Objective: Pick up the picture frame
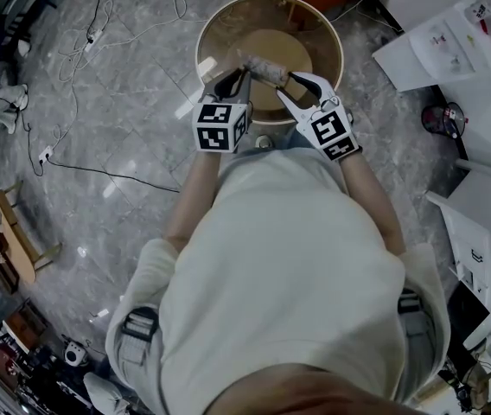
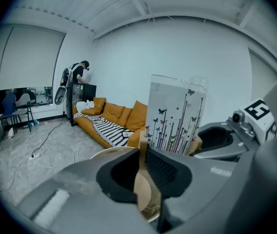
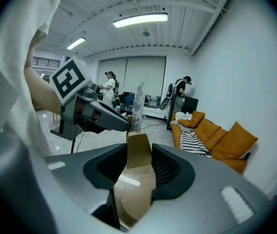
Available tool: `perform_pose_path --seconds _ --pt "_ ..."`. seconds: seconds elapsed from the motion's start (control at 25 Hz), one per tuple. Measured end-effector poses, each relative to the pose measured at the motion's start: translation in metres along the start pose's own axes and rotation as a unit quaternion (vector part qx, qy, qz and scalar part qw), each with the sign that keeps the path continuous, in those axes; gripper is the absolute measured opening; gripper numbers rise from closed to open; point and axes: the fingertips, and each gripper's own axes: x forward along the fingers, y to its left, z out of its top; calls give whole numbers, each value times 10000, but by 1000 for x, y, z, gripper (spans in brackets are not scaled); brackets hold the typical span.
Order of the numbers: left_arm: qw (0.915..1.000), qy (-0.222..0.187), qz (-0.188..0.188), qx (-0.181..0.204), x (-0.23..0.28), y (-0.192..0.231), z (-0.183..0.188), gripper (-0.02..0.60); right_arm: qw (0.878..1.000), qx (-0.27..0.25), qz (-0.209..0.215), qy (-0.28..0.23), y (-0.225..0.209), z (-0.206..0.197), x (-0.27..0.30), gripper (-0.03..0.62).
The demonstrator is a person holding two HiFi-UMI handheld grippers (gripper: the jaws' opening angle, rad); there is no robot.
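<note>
The picture frame (image 1: pixel 264 66) is held in the air over a round wooden table (image 1: pixel 213 26), seen from above as a narrow edge. In the left gripper view the frame (image 2: pixel 175 115) shows a clear front printed with butterflies and thin stems. My left gripper (image 1: pixel 239 76) is shut on the frame's left wooden edge (image 2: pixel 142 147). My right gripper (image 1: pixel 292 83) is shut on a tan wooden part at its right side (image 3: pixel 138 149). Each gripper shows in the other's view: the right gripper (image 2: pixel 225 136), the left gripper (image 3: pixel 90 115).
An orange sofa (image 2: pixel 113 117) with a striped blanket stands past the table. Cables (image 1: pixel 73 102) trail over the grey floor at left. White desks and shelves (image 1: pixel 479 59) stand at right. People (image 3: pixel 110 87) stand at the far end of the room.
</note>
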Motion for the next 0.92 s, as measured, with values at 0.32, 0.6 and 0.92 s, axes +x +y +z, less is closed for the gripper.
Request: perform_pose_path --seconds 0.32,0.6,0.92 --pt "10000 21 -25 -48 2 0 -1 43 10000 -7 24 8 -1 -1 0 158" --pt "10000 32 -50 -63 3 1 2 43 10000 14 21 9 -3 0 1 158" --pt "9999 27 -60 -81 5 3 1 44 10000 -34 23 19 -5 0 4 158"
